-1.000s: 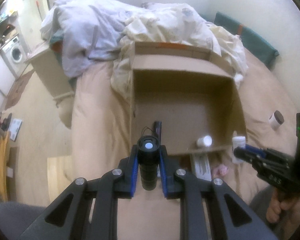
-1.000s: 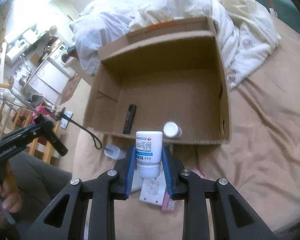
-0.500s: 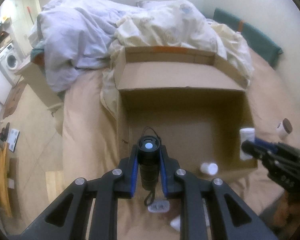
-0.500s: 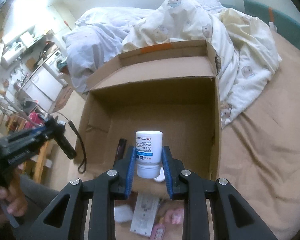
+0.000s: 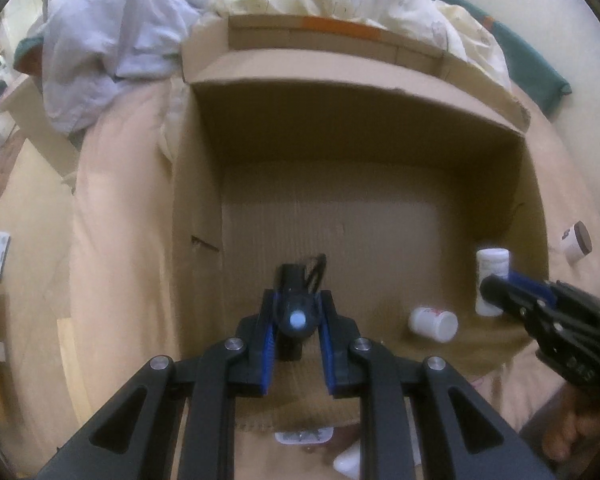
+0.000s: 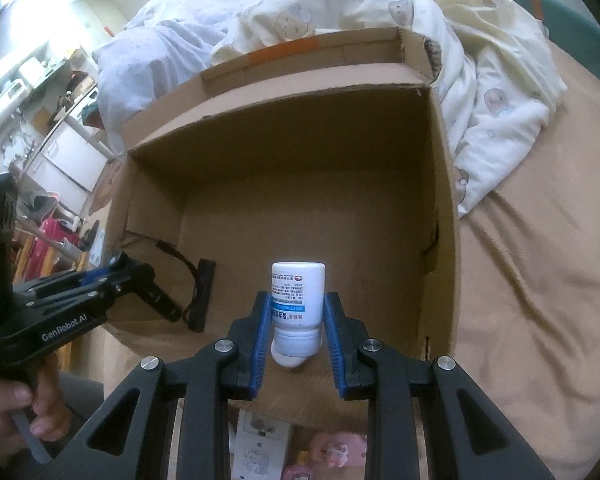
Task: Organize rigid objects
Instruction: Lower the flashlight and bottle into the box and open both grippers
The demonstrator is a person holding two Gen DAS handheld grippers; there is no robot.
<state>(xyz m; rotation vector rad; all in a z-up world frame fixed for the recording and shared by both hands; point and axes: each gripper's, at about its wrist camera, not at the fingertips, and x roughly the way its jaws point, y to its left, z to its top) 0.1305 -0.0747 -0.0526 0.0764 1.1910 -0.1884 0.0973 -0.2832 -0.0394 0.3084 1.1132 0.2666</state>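
Observation:
An open cardboard box [image 5: 532, 216] [image 6: 444, 208] lies on the bed. My left gripper [image 5: 297, 300] [image 6: 140, 276] is shut on a black flashlight [image 5: 296, 320] [image 6: 162, 302], low inside the box at its near left, lens toward the camera and its lanyard [image 6: 190, 276] trailing. My right gripper [image 6: 297, 298] [image 5: 496, 286] is shut on a white medicine bottle [image 6: 298, 292] [image 5: 492, 268], cap end toward the camera, over the box's near right. On the box floor lie a small white bottle [image 5: 434, 324] on its side and a black bar [image 6: 204, 296].
Rumpled quilts [image 6: 340, 12] press against the box's far side. On the tan sheet sit a brown-lidded jar [image 5: 578, 242] right of the box, and in front of it a white adapter [image 5: 304, 436], a paper packet [image 6: 258, 452] and a pink toy [image 6: 332, 452].
Both grippers have moved forward and down, from in front of the box to inside its opening, each still holding its object. The box now fills both views.

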